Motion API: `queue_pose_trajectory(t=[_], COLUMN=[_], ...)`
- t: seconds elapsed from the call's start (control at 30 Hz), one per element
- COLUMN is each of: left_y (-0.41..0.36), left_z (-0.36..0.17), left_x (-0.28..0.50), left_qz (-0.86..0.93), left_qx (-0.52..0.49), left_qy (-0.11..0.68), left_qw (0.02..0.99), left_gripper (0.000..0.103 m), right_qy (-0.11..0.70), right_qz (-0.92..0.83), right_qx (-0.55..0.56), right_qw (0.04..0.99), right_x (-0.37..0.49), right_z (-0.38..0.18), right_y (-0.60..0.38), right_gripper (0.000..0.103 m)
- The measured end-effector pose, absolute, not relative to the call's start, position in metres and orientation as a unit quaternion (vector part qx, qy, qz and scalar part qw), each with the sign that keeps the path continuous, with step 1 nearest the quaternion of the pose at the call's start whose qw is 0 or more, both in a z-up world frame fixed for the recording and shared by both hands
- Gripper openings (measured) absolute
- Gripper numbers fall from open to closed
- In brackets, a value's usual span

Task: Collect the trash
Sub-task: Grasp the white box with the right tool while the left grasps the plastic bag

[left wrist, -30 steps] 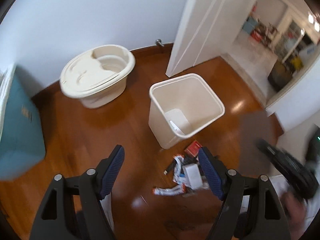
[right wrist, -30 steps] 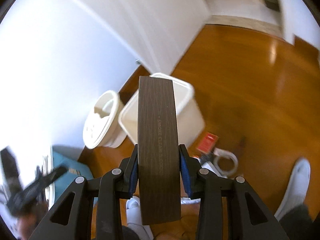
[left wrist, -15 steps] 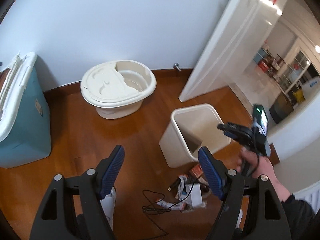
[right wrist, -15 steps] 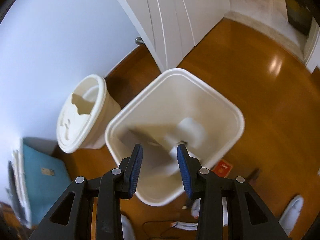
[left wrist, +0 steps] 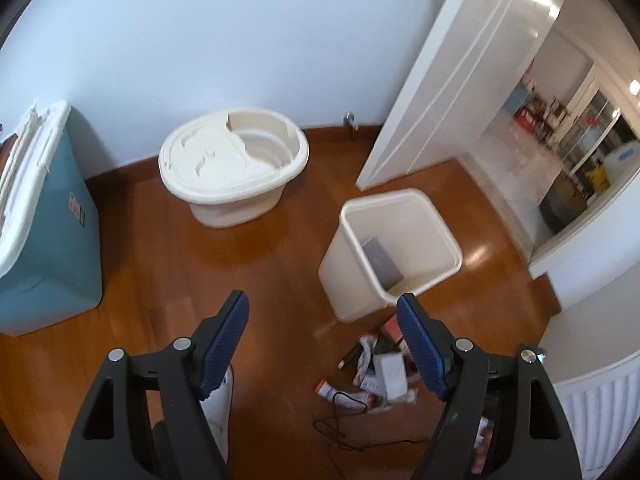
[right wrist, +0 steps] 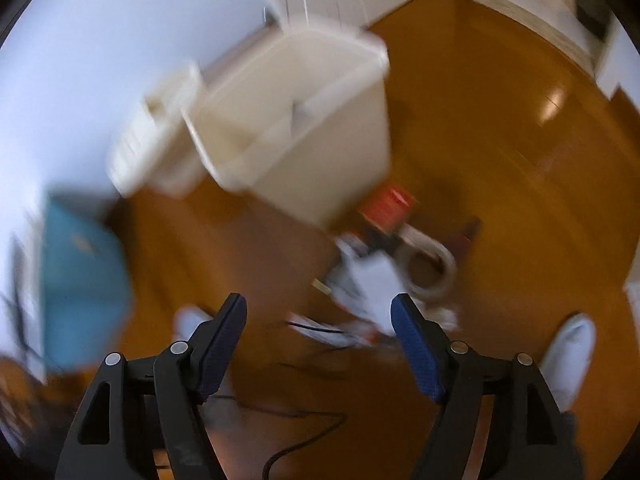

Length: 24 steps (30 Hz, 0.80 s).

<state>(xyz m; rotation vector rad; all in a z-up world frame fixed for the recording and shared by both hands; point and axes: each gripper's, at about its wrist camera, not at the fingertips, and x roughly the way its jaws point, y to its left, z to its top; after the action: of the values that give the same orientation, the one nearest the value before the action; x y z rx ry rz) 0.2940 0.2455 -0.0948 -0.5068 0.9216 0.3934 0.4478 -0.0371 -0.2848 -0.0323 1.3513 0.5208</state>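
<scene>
Square cream plastic bin [left wrist: 404, 216], glossy wood floor [left wrist: 168, 272]

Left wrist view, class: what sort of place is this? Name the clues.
Probably a room in a home: a polished wooden floor, an open white door leading to another room, and a cream waste bin with litter beside it.

- View heavily motion-blurred.
- Right gripper [right wrist: 319, 334]: jaws opening, nothing between the blue pads [right wrist: 416, 346]; points down at the wood floor [right wrist: 500, 128].
- Cream bin [right wrist: 304, 120] far, centre-left; a second cream tub [right wrist: 156, 148] just left of it.
- Litter pile [right wrist: 376, 280] near the bin's base, red packet [right wrist: 390, 206] at its far edge, white ring [right wrist: 434, 264] right.
- Teal box [right wrist: 80, 288] at left.
- Black cable [right wrist: 304, 436] near the gripper.
- White shoe [right wrist: 568, 360] at right.
</scene>
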Motion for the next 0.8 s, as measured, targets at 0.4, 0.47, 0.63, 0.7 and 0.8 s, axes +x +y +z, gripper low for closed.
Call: queue_pose_trajectory(t=[0.4,0.47,0.63,0.7,0.8], left_y=[0.213,0.206,0.189,0.183,0.177], left_z=[-0.169,-0.19,-0.249,-0.278,-0.332], left_x=[0.338,0.343,0.349,0.347,0.336], left_qz=[0.174,0.174,0.15,0.151,0.17], left_qx=[-0.177,-0.166,-0.197,-0.225,-0.309], left_qy=[0.525,0.545,0.589,0.61,0.638], left_qw=[0.814,0.803,0.769,0.745,0.684], left_gripper=[0.076,0.076,0.076,0.076,0.076], right_qy=[0.632,0.643,0.648,0.644,0.632], right_qz=[0.264,0.267,0.271,0.288,0.29], right_qx=[-0.189,-0.21,-0.206,-0.186,-0.175], right_qw=[0.704,0.687,0.681,0.684,0.697], right_x=[0.466,0.468,0.475,0.476,0.479], right_z=[-0.469,-0.492,-0.509,-0.502,-0.484], right_y=[-0.002,0.004,0.0,-0.006,-0.016], right_gripper=[0.077,0.076,0.056,0.056,0.056])
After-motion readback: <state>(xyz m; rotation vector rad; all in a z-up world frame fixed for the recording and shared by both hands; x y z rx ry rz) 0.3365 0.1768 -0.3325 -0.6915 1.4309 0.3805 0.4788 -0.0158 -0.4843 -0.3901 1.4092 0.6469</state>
